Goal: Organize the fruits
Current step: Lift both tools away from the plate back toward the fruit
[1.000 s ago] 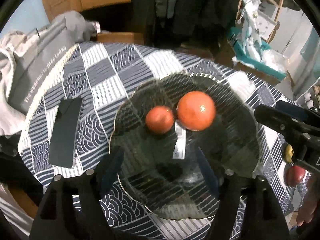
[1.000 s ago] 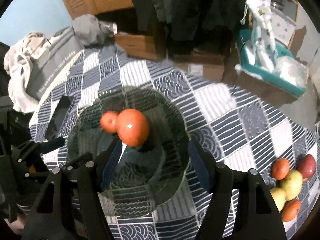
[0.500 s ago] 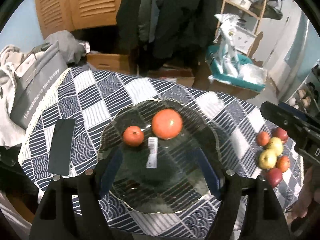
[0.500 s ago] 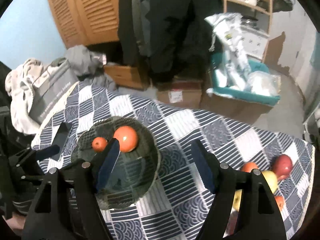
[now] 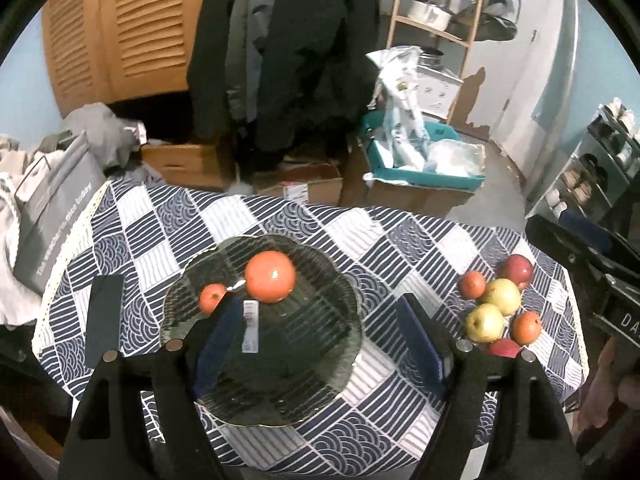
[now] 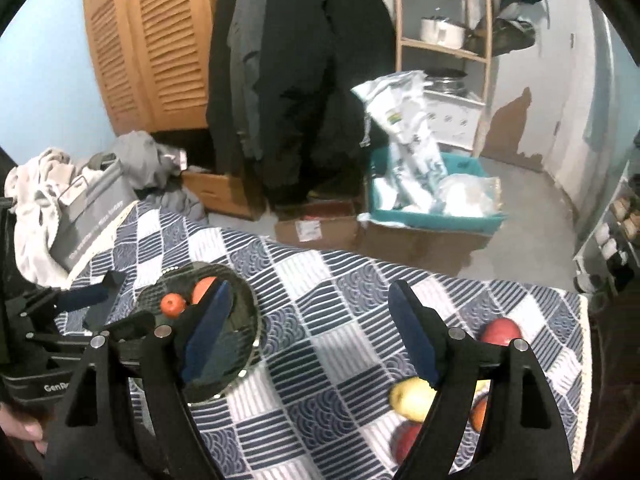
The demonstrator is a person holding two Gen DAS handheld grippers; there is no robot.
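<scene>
The loose pile of apples [image 6: 416, 398] lies on the bench [image 6: 328, 320] just below and right of the right gripper [image 6: 310, 330], whose empty jaws have just been opening, so it sits nearer than the spread, empty left gripper [image 5: 320, 338] over the glass plate [image 5: 312, 376].

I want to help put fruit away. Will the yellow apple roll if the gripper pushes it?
Probably: the yellow apple is round and smooth, so a push could roll it. It touches other fruit, so those might shift too.
</scene>
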